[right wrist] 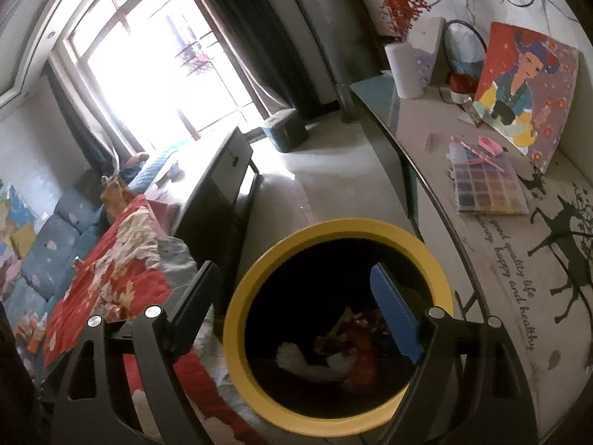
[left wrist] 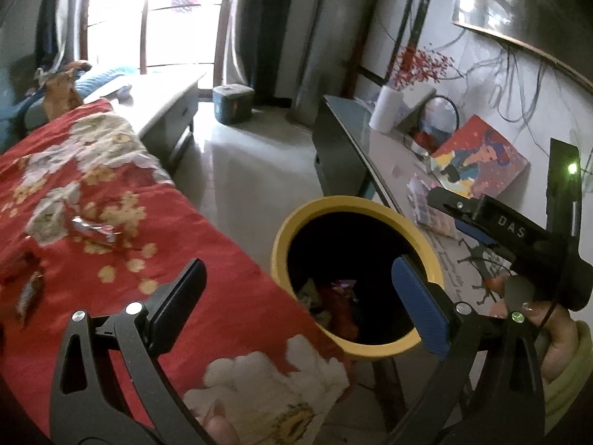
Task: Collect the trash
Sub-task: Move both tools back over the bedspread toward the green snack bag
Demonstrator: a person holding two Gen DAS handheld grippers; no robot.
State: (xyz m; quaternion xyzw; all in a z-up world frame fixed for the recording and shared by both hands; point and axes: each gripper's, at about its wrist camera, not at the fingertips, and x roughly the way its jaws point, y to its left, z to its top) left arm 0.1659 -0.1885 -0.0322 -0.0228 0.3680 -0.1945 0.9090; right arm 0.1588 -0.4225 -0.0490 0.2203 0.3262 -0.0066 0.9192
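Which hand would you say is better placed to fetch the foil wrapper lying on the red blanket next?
Left, probably. The left gripper is open and empty, and its view shows the foil wrapper on the red blanket just ahead. The right gripper, also open, faces into the yellow bin.

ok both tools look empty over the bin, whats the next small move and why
Probably swing the left tool toward the shiny foil wrapper lying on the red floral blanket. Both tools hang open and empty above the yellow-rimmed round bin, which already holds wrappers, and that one lies loose.
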